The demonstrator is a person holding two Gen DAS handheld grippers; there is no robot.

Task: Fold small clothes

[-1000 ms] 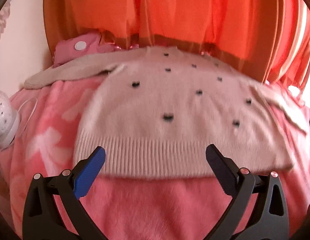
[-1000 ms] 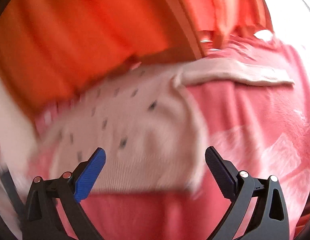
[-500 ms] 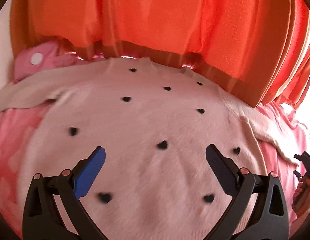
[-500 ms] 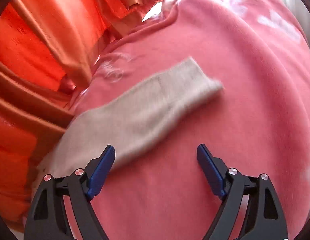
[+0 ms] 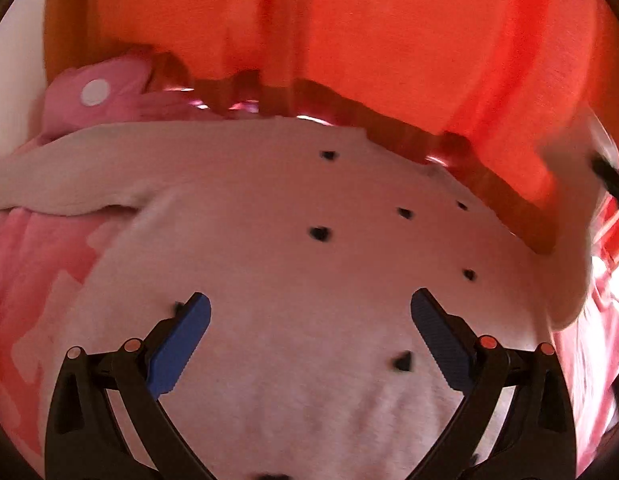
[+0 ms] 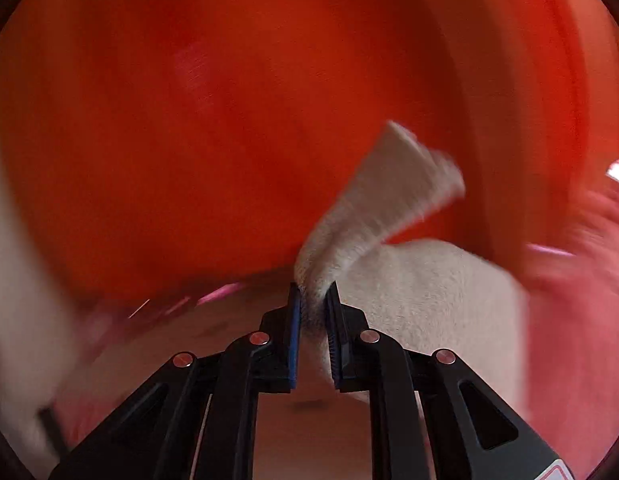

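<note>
The right tongs (image 6: 312,304), jaws just closed, pinch the sweater's (image 5: 293,280) sleeve (image 6: 373,208) at frame centre; the left tongs (image 5: 309,332) hover wide open, empty, above its body on the pink blanket (image 5: 33,264); recommend laying the sleeve flat across the chest.

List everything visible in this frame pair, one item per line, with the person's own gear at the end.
sweater: one, pale cream with small dark dots, spread flat on the blanket; its sleeve is lifted off the bed.
blanket: one, pink with lighter patches, under the sweater.
curtain: one, orange, hanging behind the bed.
pink garment: one, pink with a white spot, at the far left edge of the bed.
left gripper: one, black with blue fingers, open above the sweater's body.
right gripper: one, black with blue fingers, has just been closing and is now shut on the sleeve.
</note>
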